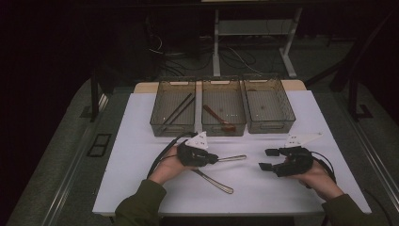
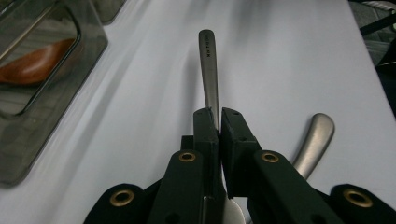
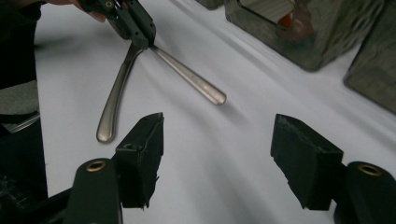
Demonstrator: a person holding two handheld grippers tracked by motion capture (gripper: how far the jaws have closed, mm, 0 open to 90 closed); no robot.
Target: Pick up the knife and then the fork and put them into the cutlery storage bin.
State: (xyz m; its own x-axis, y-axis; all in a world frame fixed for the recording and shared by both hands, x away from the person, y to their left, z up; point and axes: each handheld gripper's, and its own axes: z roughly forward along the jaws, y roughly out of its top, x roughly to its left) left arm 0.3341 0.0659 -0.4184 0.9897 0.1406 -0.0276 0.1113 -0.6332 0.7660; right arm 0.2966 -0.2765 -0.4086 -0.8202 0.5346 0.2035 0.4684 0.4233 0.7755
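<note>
High view: left gripper (image 1: 212,158) over mid-table, jaws clamped on a metal utensil handle (image 1: 231,158) that sticks out level toward the right. Second metal utensil (image 1: 214,181) flat on the white table (image 1: 141,188), just below the left gripper, running diagonally toward the near edge. Right gripper (image 1: 267,159) well apart to the right, jaws spread, nothing between them. Three smoky bins across the far side: left bin (image 1: 172,123) with dark chopsticks (image 1: 178,109), middle bin (image 1: 223,126) with a wooden spoon (image 1: 219,118), right bin (image 1: 269,123).

Left gripper view: jaws pinched tight on the held handle (image 2: 208,70), which runs straight ahead above the table surface; second utensil's rounded end (image 2: 315,140) on the table at right. Corner of a bin (image 2: 42,121) at left, wooden spoon (image 2: 37,65) inside.

Right gripper view: own jaws wide apart over bare table. Farther off, left gripper (image 3: 140,32) closed on the handle (image 3: 191,77); other utensil (image 3: 114,100) lying beneath it, the two fanning out from the grip point.
</note>
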